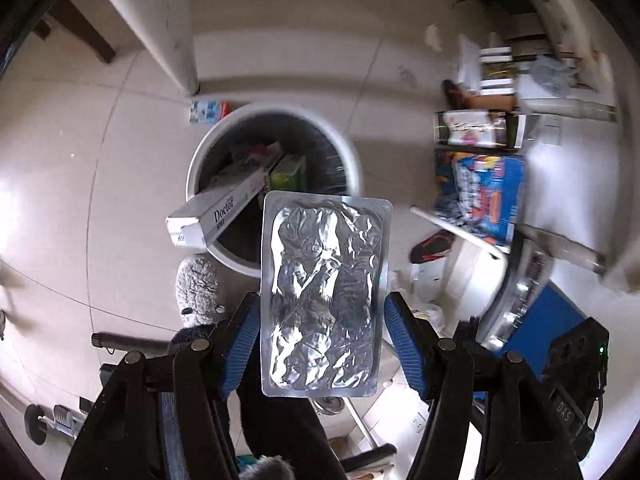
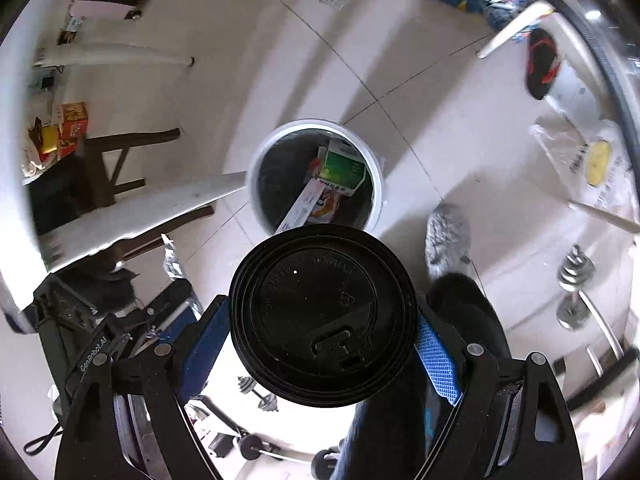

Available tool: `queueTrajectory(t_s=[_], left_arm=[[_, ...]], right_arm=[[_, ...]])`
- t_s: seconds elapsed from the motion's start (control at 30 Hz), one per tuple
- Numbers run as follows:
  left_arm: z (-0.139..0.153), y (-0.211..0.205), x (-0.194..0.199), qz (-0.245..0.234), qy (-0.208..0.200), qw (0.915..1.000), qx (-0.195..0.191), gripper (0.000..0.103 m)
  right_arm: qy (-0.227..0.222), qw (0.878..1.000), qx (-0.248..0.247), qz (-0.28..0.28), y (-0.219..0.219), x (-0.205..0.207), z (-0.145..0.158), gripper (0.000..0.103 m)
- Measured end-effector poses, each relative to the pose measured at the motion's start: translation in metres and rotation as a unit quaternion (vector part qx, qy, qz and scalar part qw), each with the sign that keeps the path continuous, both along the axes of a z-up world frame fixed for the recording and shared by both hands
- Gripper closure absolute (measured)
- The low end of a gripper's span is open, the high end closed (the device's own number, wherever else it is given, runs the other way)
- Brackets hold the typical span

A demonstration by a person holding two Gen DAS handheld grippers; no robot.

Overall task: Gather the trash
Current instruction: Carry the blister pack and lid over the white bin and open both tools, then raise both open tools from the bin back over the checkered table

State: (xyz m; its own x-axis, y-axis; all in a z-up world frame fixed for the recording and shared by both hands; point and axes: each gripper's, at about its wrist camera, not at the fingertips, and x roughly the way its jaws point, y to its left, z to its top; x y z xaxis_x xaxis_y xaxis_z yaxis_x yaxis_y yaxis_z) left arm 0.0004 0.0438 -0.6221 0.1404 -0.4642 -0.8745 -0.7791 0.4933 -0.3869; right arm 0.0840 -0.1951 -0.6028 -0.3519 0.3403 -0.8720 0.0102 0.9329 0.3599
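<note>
A white round trash bin (image 1: 349, 148) with a dark liner stands on the tiled floor below both grippers. Inside it are a green box (image 2: 344, 166) and a long white box (image 1: 218, 212) marked "Doctor" that sticks out over the rim. My left gripper (image 1: 322, 298) is shut on a silver foil blister pack (image 1: 324, 292), which hangs just short of the bin's near rim. In the right wrist view the bin (image 2: 378, 178) lies straight ahead. My right gripper (image 2: 322, 308) is shut on a white paper cup with a black lid (image 2: 322, 316), its blue pads against the sides.
A fluffy grey slipper (image 1: 198, 288) on a person's foot stands beside the bin. A white table leg (image 1: 160, 20) rises behind it. Colourful packages (image 1: 484, 192) and a black-and-red shoe (image 1: 432, 248) lie to the right. Dumbbells (image 2: 576, 276) and a dark chair (image 2: 116, 164) are on the floor.
</note>
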Motion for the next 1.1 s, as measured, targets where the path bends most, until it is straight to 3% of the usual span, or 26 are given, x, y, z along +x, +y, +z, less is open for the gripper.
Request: queueTrajectory(t_s=[0.03,0.1,0.27,0.3,0.4,0.47,0.53,0.77,0.93,1.1], left_arm=[[-0.013,0.001,0.0,0.002,0.001,1.0,0.003,0.035],[-0.036,0.004,-0.004,0.003,0.006,0.9999,0.014,0.012],[-0.06,0.009,-0.02,0.009,0.026,0.998,0.057,0.008],[-0.058,0.01,-0.023,0.007,0.028,0.9968,0.074,0.008],[-0.043,0.01,-0.028,-0.015,0.039,0.987,0.155,0.008],[-0.034,0.006,-0.031,-0.042,0.055,0.9772,0.201,0.008],[-0.026,0.005,-0.034,-0.057,0.062,0.9729,0.215,0.008],[0.012,-0.009,-0.043,-0.098,0.078,0.9678,0.219,0.008],[0.051,-0.019,-0.05,-0.11,0.076,0.9662,0.22,0.008],[0.105,-0.024,-0.054,-0.11,0.062,0.9659,0.226,0.008]], right_arm=[[0.004,1.0,-0.002,0.004,0.003,0.002,-0.022,0.014],[0.01,1.0,0.006,0.006,0.011,0.006,-0.055,0.013],[0.017,0.998,0.031,0.044,0.031,0.006,-0.119,0.004],[0.015,0.998,0.031,0.056,0.035,0.005,-0.128,0.0],[0.003,0.996,0.025,0.082,0.043,0.002,-0.139,0.0],[-0.012,0.994,0.006,0.108,0.048,-0.002,-0.137,0.0],[-0.034,0.989,-0.019,0.141,0.053,-0.007,-0.132,0.0],[-0.115,0.962,-0.086,0.23,0.064,-0.026,-0.094,0.0],[-0.143,0.957,-0.098,0.233,0.058,-0.027,-0.052,0.0],[-0.164,0.954,-0.1,0.228,0.051,-0.03,0.009,0.0]])
